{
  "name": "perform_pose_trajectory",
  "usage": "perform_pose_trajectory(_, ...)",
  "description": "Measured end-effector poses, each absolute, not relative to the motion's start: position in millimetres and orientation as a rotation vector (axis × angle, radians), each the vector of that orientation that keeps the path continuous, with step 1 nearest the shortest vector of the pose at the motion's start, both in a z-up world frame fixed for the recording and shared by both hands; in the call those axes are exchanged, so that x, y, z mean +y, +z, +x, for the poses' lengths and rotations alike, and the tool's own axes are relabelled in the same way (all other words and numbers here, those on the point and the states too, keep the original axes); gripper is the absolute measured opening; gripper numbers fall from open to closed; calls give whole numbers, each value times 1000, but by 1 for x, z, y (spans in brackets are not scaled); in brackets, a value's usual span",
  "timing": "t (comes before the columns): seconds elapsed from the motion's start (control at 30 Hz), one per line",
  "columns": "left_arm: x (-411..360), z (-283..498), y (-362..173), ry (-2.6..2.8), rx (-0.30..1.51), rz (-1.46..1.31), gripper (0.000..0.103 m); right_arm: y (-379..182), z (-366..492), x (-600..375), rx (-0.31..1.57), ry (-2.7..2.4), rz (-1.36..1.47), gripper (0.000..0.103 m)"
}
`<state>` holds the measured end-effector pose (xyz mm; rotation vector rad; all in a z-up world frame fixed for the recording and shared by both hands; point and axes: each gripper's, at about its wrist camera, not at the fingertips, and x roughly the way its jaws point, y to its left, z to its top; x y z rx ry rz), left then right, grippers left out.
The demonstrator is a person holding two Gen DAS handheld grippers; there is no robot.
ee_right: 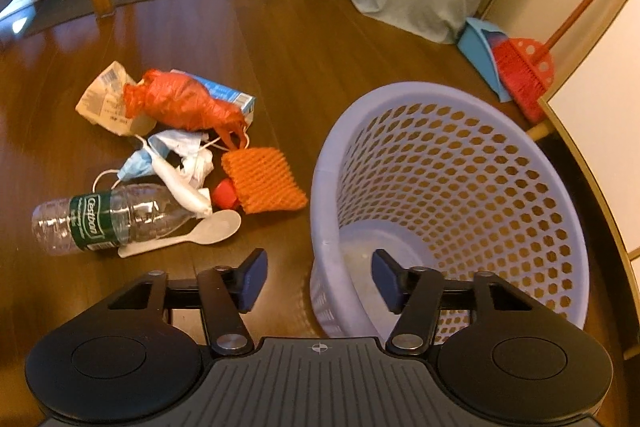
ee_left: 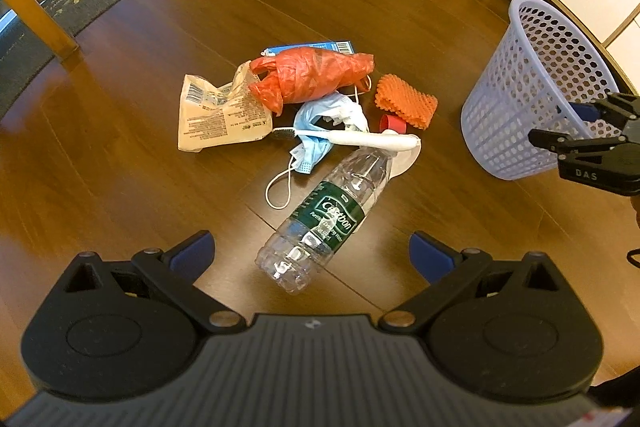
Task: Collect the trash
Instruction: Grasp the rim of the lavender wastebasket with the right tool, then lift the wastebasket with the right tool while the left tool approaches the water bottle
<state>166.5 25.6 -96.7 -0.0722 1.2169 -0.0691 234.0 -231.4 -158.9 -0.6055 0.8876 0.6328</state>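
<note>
Spread wide and empty, left gripper point(ee_left: 311, 254) jaws, hovering over base of clear plastic bottle point(ee_left: 320, 219) lying on wooden floor point(ee_left: 160, 163). Parted and empty too, right gripper point(ee_right: 316, 277) jaws, poised above near rim of lavender mesh basket point(ee_right: 452, 211). Nothing inside basket but its pale bottom. Left of basket, well apart: bottle, white spoon point(ee_right: 200, 233), orange foam net point(ee_right: 264, 179), red cap point(ee_right: 225, 195), blue mask point(ee_left: 310, 147), red plastic bag point(ee_left: 316, 71), crumpled wrapper point(ee_left: 218, 113).
</note>
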Motion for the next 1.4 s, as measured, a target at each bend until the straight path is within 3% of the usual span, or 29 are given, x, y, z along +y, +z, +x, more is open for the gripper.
perform_pose_trajectory(0.27,26,169,-101,-71,1223,-86,102,-167,247,-229,907,645,-608,36)
perform_pose_trajectory(0.53,24,169,-106,-78,1233,-88,102,-175,255,-224,929,659,-631,14)
perform_pose_trajectory(0.8,24,171,-107,-90,1221,-102,102,-173,258,-223,890,660,-601,2)
perform_pose_trajectory(1.4,27,214,-86,-254,1160,45,102,-179,237,-212,726,697,-797,3)
